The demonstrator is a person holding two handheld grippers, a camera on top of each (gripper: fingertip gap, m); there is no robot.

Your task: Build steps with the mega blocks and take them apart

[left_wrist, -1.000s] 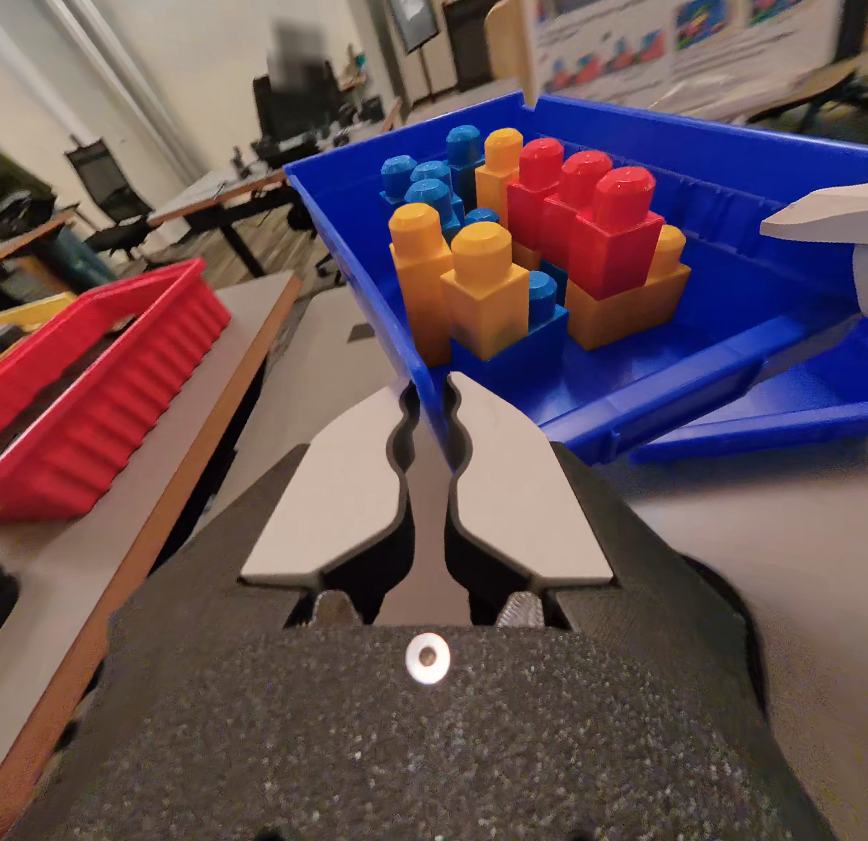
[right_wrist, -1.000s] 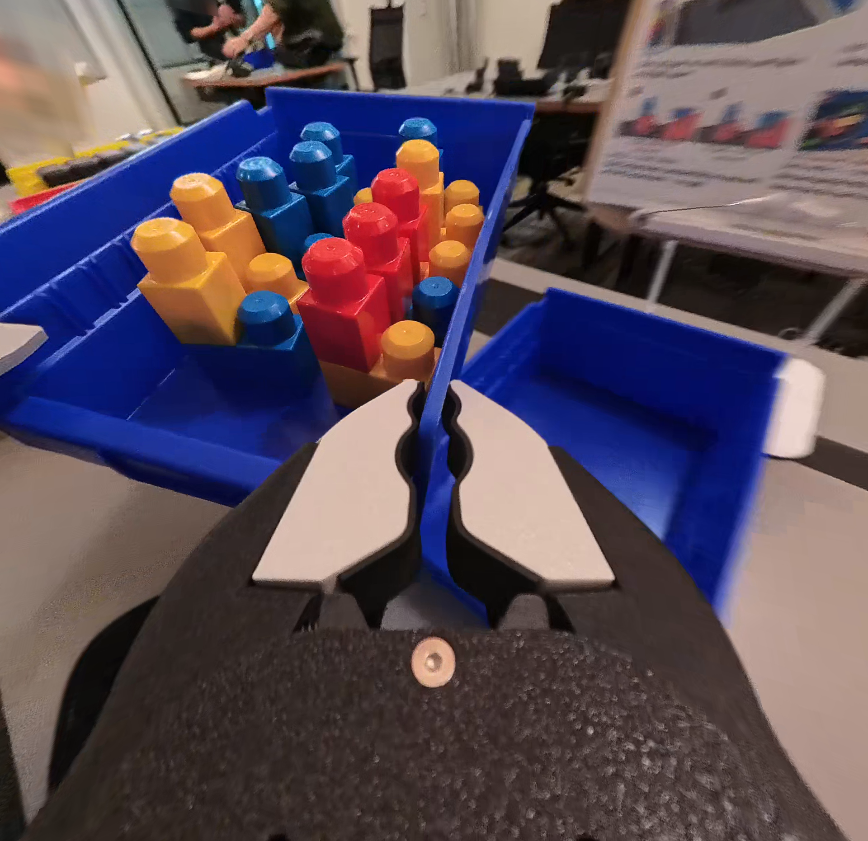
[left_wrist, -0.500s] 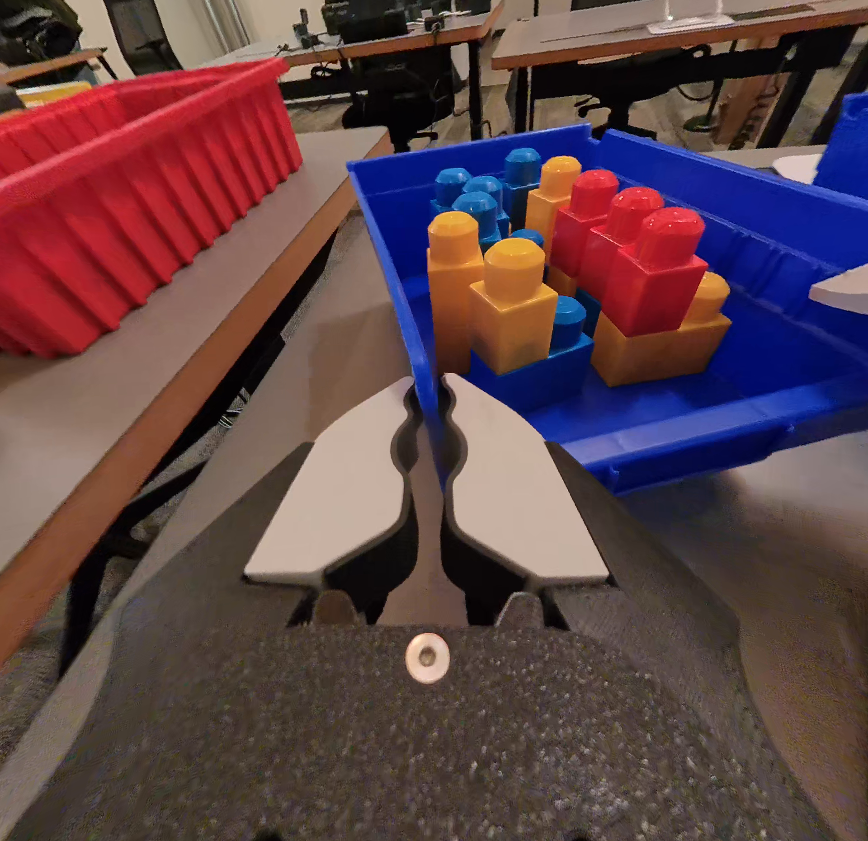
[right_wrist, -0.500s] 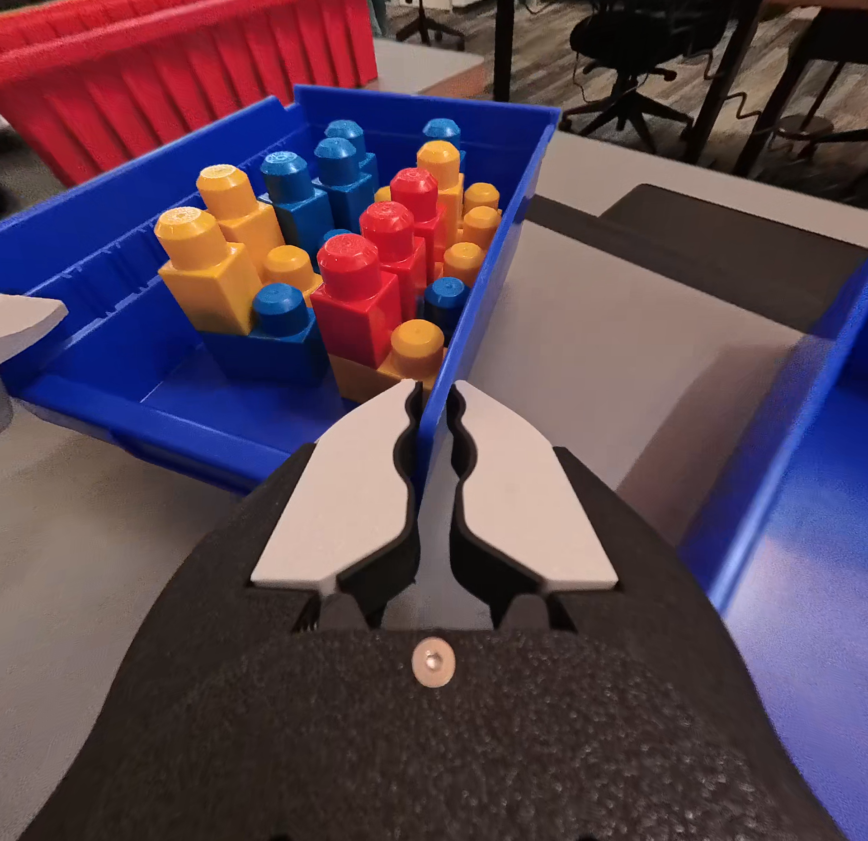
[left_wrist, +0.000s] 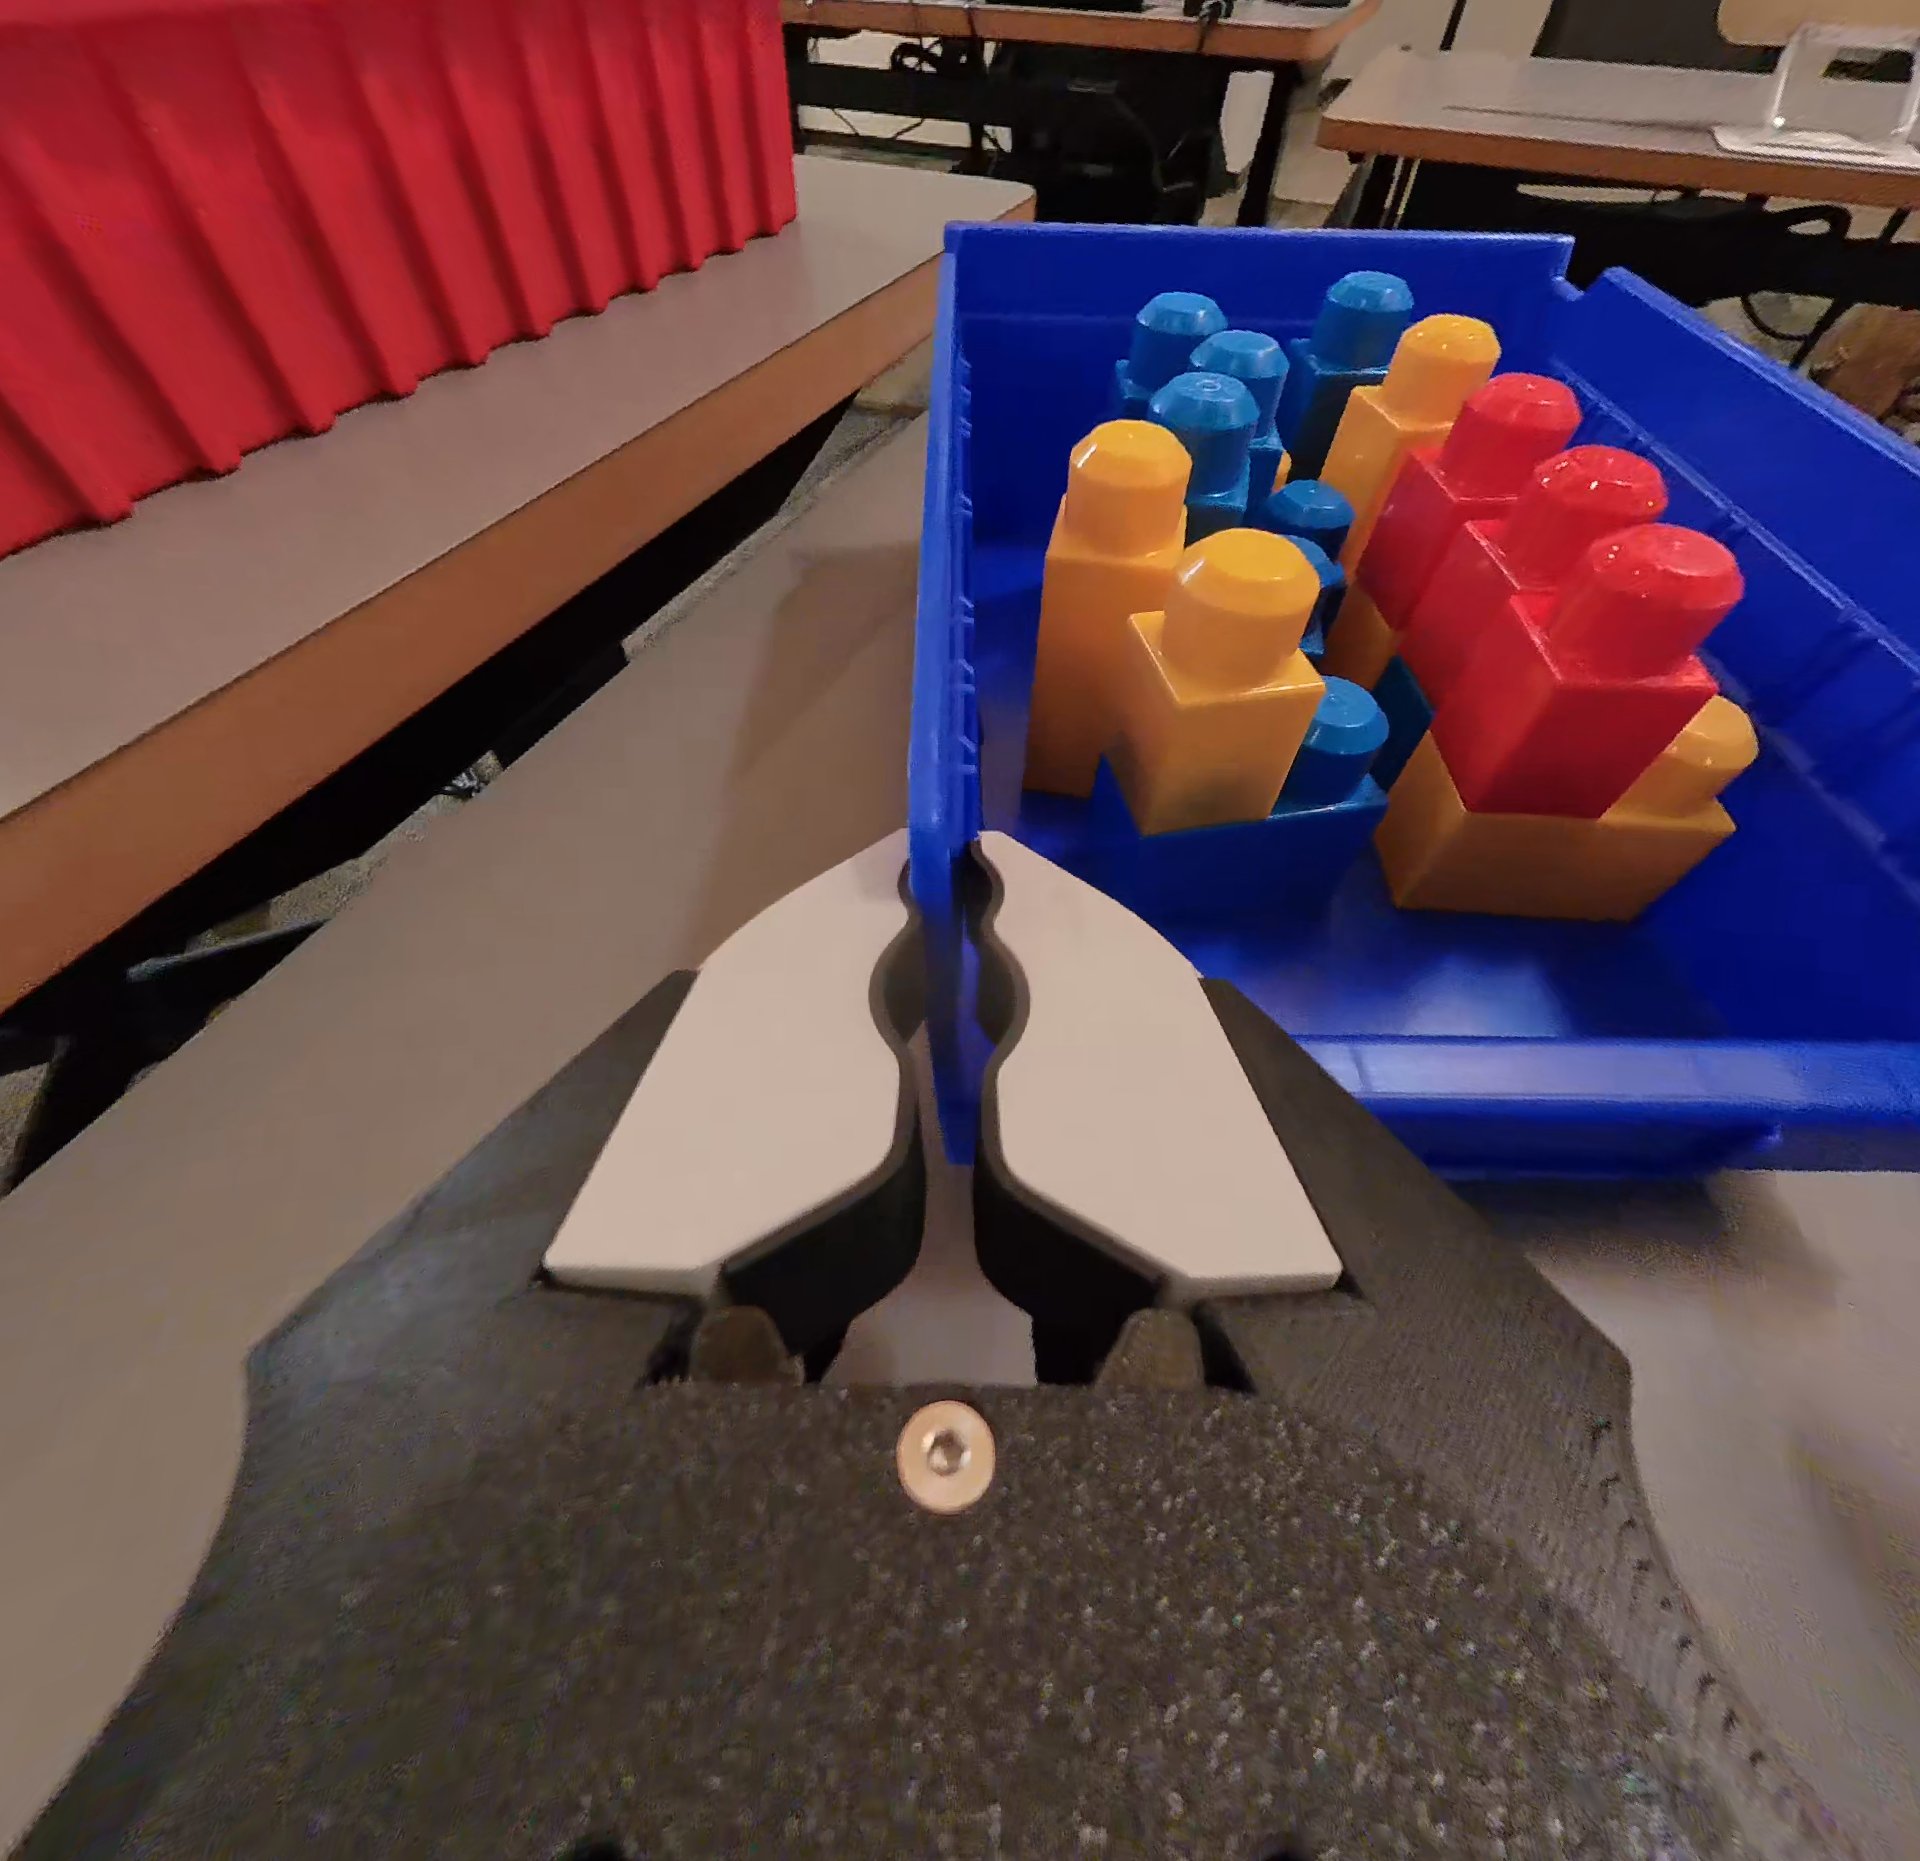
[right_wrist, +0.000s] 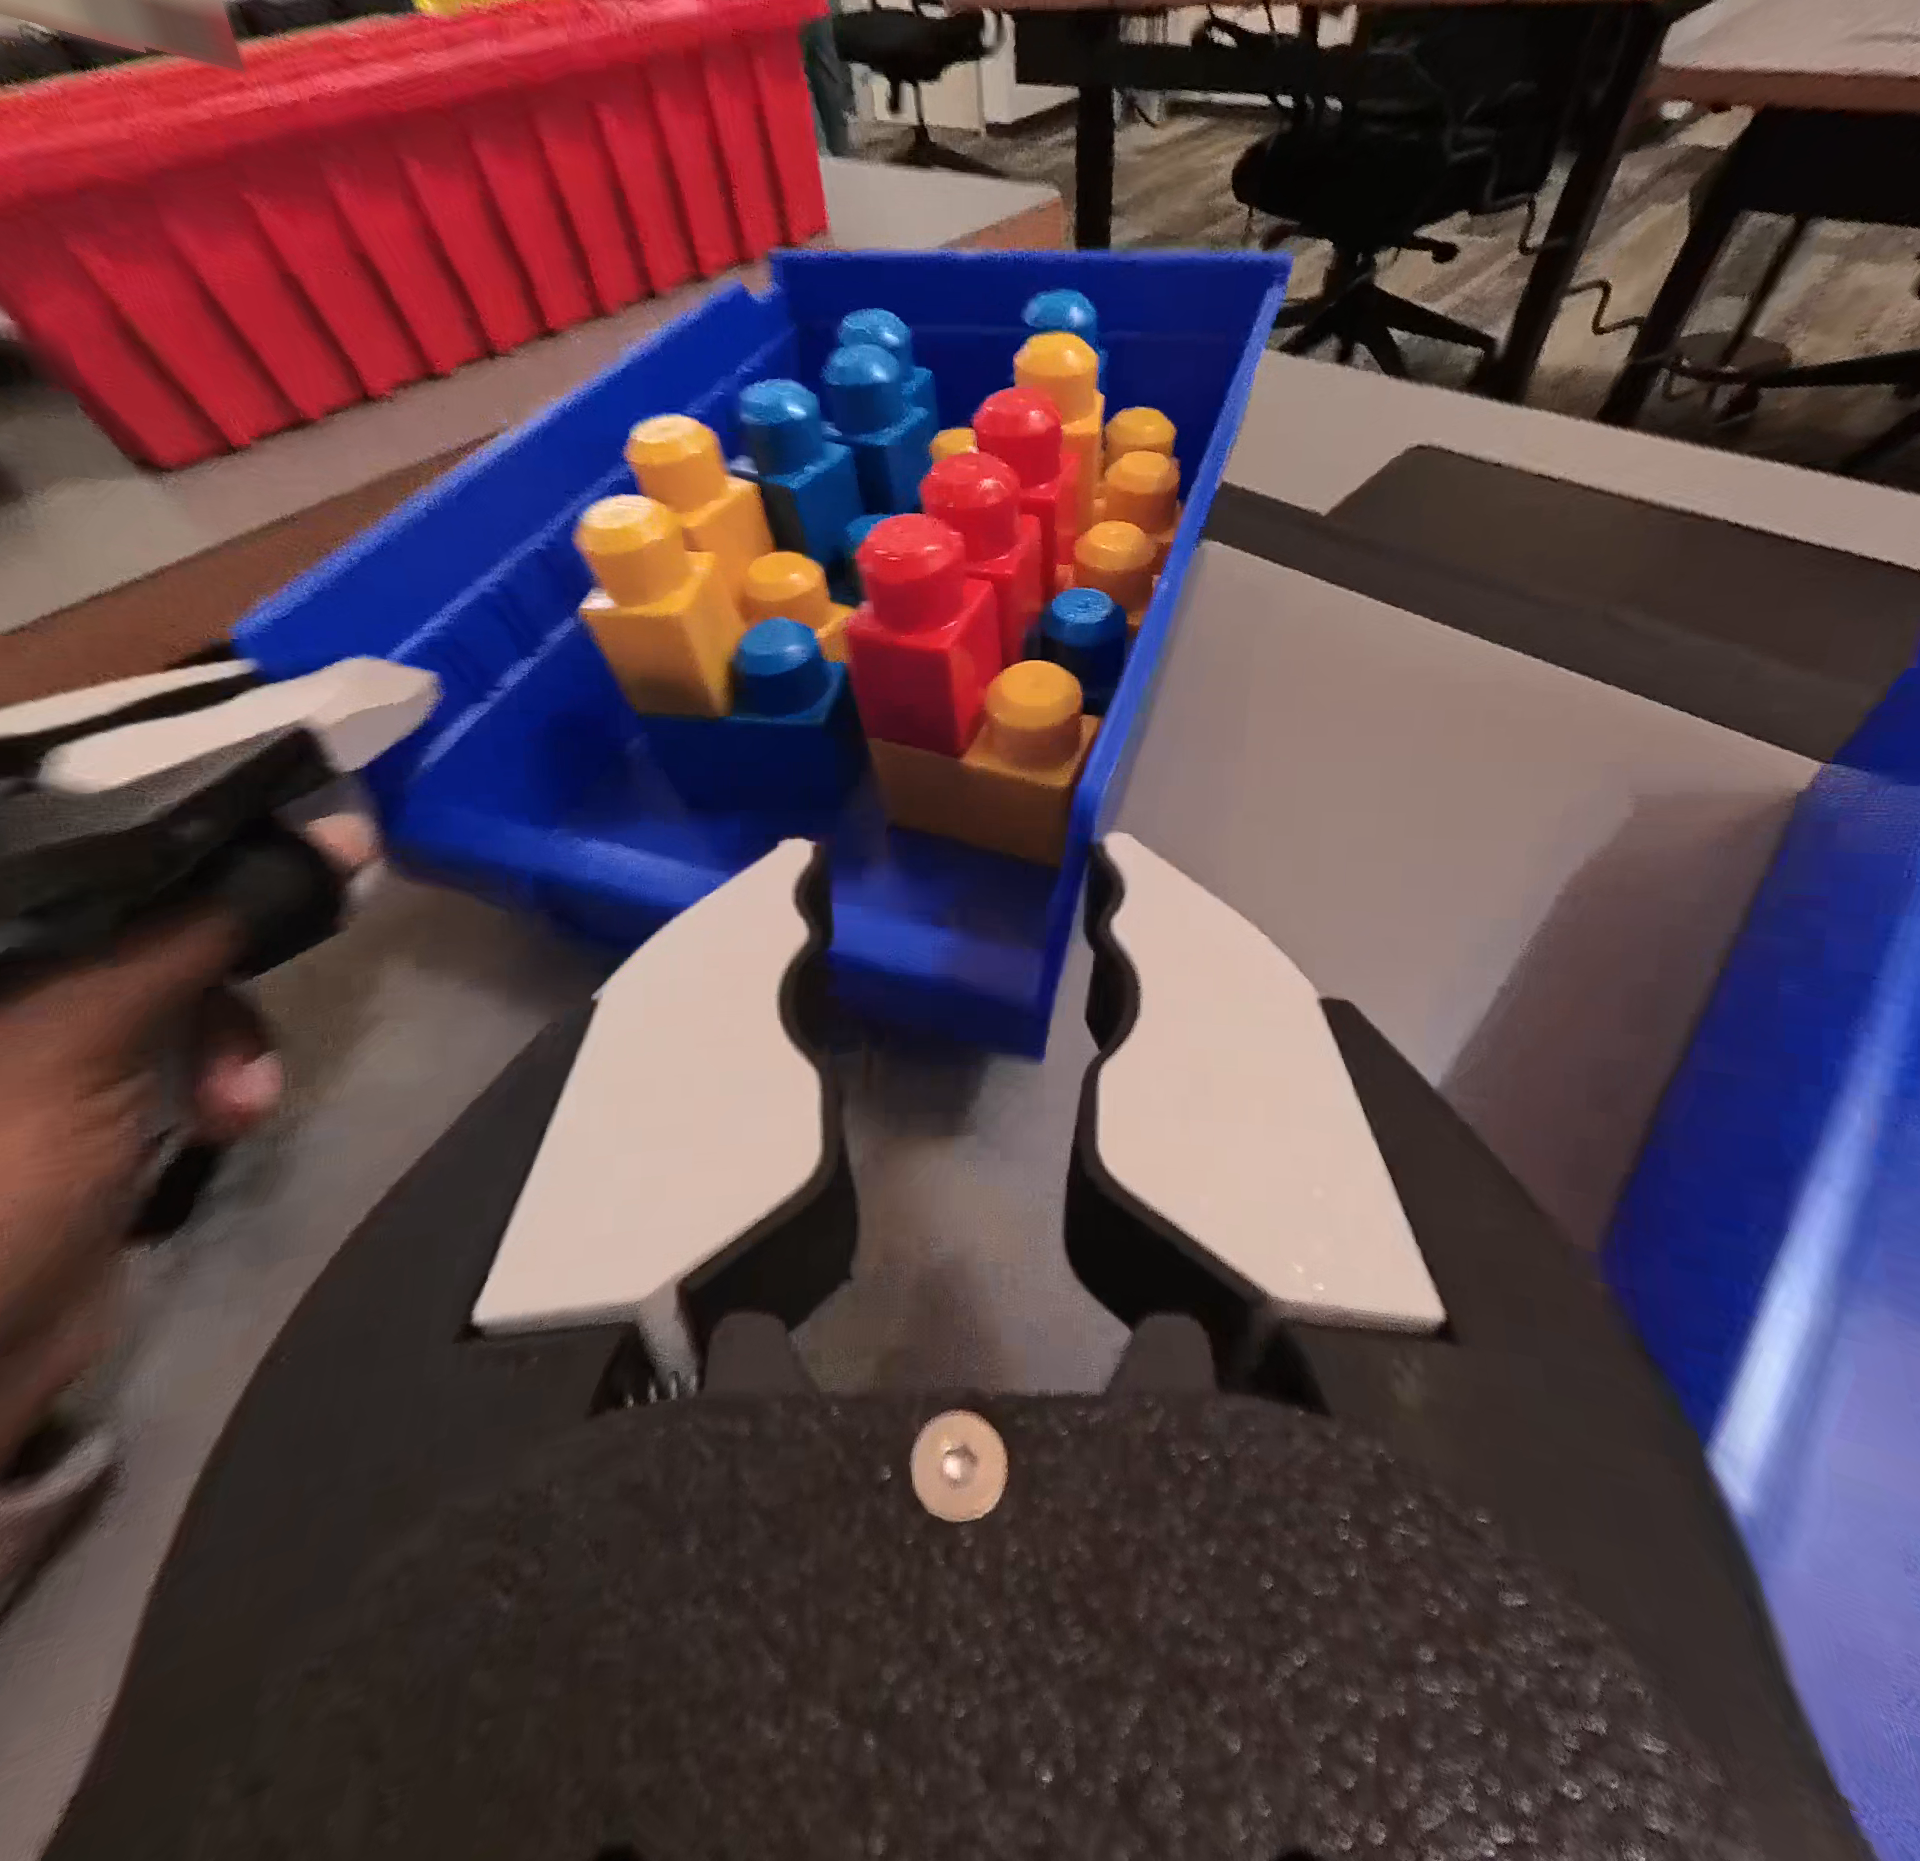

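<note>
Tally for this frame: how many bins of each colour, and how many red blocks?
Blue bins: 2
Red bins: 1
Red blocks: 3
Total: 6

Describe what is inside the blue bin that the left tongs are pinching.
The blue bin holds stacked mega blocks: red blocks on an orange base, orange blocks on a blue base, and blue blocks behind. The floor under them is hidden.
</note>
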